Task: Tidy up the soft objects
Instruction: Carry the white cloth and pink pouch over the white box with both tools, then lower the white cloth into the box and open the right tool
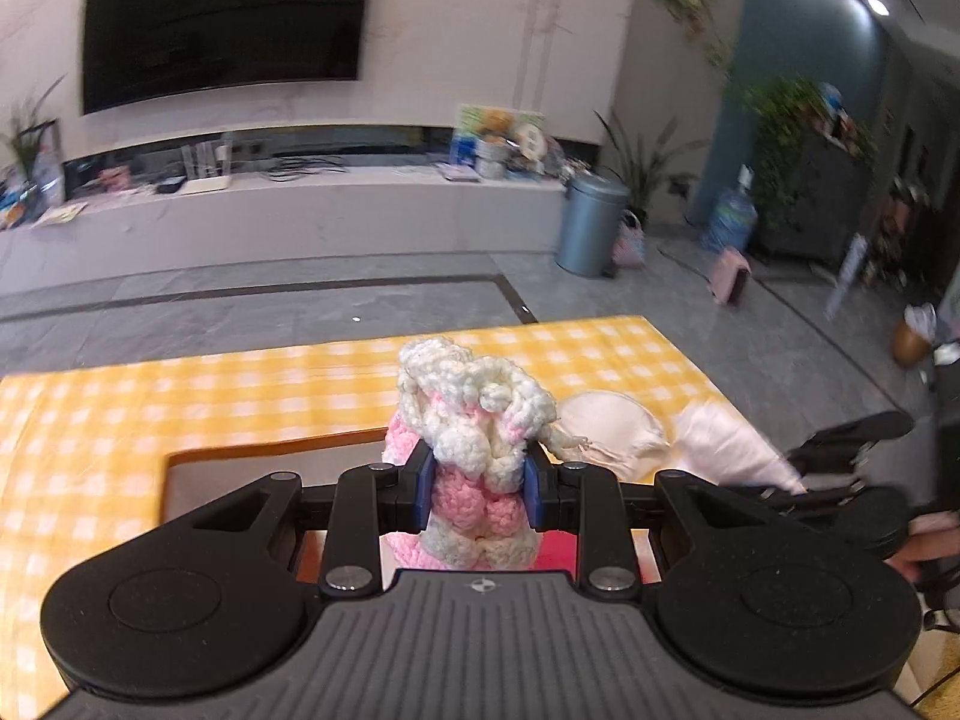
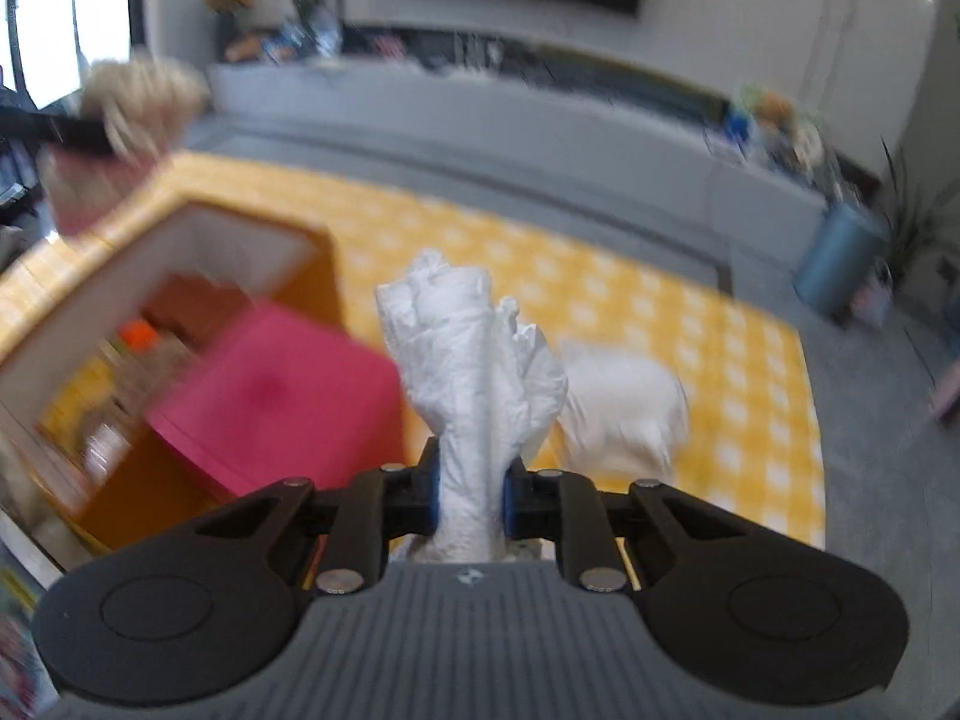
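Observation:
My left gripper [image 1: 479, 489] is shut on a pink and white knitted toy [image 1: 474, 420], held up over the yellow checked tablecloth [image 1: 240, 378]. Below it lies the rim of an open box [image 1: 270, 447]. My right gripper [image 2: 470, 489] is shut on a crumpled white cloth [image 2: 474, 348], which stands up between its blue pads. The right wrist view shows the box [image 2: 198, 216] at the left with a pink block [image 2: 270, 396] inside it. At its upper left, blurred, the left gripper [image 2: 66, 135] carries the knitted toy [image 2: 138, 102]. A pale soft bundle [image 2: 624, 408] lies on the cloth.
Pale cream cloths [image 1: 612, 420] lie at the right of the table, with the other gripper [image 1: 852, 438] beside them. Beyond the table edge is grey floor, a low TV bench [image 1: 288, 204], a grey bin [image 1: 591, 222] and plants. Small items lie blurred in the box [image 2: 120, 390].

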Available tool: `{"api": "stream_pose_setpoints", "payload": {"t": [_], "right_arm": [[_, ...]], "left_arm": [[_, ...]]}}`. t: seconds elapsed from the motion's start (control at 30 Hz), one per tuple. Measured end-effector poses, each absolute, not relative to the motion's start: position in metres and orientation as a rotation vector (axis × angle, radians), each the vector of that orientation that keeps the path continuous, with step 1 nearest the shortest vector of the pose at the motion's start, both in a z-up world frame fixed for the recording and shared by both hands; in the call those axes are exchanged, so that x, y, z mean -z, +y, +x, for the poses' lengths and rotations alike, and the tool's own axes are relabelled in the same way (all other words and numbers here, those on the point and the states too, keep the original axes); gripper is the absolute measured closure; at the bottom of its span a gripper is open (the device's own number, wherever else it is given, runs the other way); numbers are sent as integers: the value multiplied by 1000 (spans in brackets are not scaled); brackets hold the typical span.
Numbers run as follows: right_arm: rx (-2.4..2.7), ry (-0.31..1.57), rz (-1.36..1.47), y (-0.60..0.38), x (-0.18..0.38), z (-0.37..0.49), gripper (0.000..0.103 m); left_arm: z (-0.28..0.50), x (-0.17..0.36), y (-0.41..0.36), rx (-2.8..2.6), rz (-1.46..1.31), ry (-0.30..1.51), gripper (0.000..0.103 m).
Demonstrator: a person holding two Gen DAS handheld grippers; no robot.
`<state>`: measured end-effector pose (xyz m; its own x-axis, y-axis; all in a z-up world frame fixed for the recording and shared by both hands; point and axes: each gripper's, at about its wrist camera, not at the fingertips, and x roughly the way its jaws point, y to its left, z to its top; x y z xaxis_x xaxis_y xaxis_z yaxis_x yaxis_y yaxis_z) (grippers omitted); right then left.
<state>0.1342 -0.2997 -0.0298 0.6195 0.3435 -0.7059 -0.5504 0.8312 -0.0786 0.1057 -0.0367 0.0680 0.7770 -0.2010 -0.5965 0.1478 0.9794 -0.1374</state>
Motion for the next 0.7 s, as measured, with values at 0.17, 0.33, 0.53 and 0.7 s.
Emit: {"api": "stream_pose_setpoints", "payload": {"t": [0.17,0.33,0.53,0.7], "right_arm": [[-633,593,-430,-237,-13,118,86],[-693,522,-533,-171,-36,122,86],[-731,466,-565,-102,-79,118,86],[-622,556,-619,-55,-67,139,84]], "left_arm": [[92,-59,10,136,-178,623,71],[89,-39,49,75,-248,605,71],[95,-6,85,46,-325,664,71],[90,4,103,-4,-349,682,71]]}}
